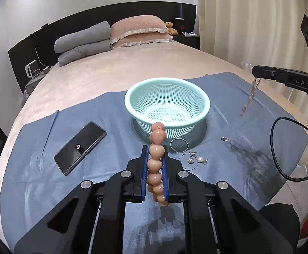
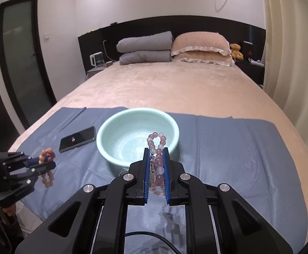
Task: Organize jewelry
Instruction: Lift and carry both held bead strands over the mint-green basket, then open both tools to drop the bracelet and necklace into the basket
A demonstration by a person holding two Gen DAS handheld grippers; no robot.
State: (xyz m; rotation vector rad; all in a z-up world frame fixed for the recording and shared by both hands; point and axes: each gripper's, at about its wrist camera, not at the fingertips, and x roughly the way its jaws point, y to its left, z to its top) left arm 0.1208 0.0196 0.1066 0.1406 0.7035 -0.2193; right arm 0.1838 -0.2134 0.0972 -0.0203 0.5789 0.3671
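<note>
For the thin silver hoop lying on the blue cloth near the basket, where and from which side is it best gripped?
The silver hoop lies flat on the blue cloth, so probably come from straight above and pinch the wire across its rim, one finger inside the ring and one outside. The side toward the earrings looks crowded; the arc nearer the mint basket seems freer.

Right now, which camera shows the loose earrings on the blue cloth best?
The left wrist view: the earrings lie in plain sight beside a thin hoop, near the basket. The right wrist view shows none of them.

Left gripper, right gripper clamped
</note>
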